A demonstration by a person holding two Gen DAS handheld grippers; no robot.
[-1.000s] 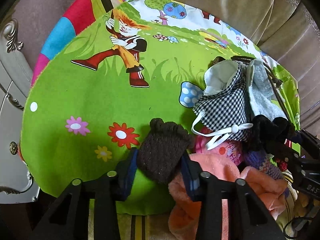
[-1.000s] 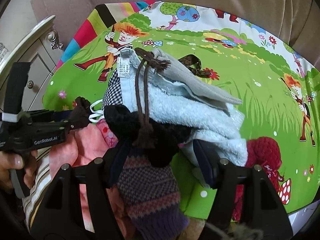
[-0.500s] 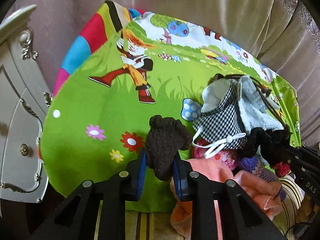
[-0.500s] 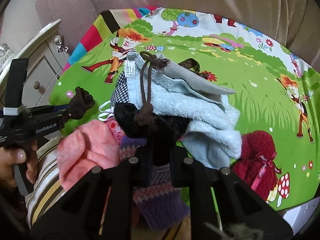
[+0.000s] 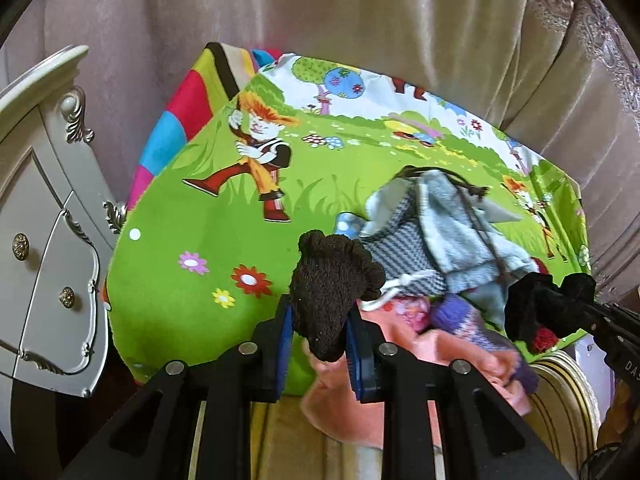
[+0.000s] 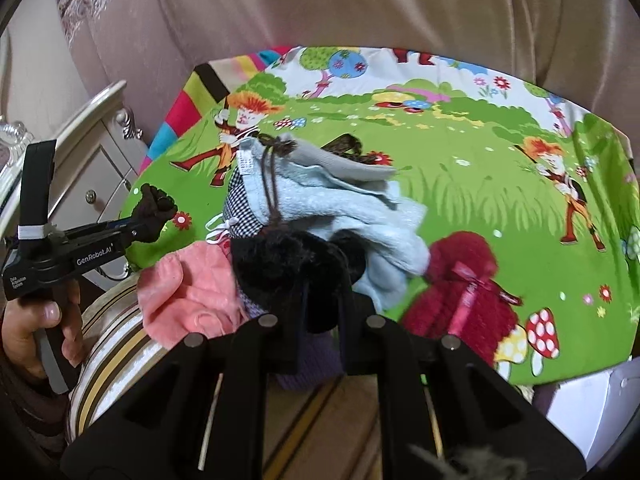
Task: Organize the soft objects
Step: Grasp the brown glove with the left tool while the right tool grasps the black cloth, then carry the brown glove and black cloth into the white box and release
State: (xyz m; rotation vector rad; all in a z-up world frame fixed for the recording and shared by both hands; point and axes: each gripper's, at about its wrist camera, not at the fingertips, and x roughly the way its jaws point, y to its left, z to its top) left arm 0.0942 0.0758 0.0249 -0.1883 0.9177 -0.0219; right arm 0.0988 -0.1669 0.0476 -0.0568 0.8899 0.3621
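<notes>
My left gripper (image 5: 320,334) is shut on a dark brown knitted sock (image 5: 332,284), held up clear of the green cartoon sheet (image 5: 180,216); that sock (image 6: 154,210) also shows at the left of the right wrist view. My right gripper (image 6: 318,316) is shut on a black fuzzy sock (image 6: 288,268), which appears again (image 5: 548,304) at the right of the left wrist view. Below them lies a pile: a pink cloth (image 6: 188,292), a checked pouch (image 5: 404,256), a light blue towel (image 6: 352,216) and a purple striped sock (image 5: 472,324).
A dark red knitted piece with a ribbon (image 6: 464,284) lies on the sheet to the right. A white dresser with drawers (image 5: 44,240) stands at the left, a beige curtain (image 5: 400,32) behind. A striped cushion edge (image 6: 108,344) sits under the pile. A hand (image 6: 36,332) grips the left tool.
Both grippers closed on their socks and rose away from the pile, the left with the brown sock, the right with the black one. The sheet now looks farther off.
</notes>
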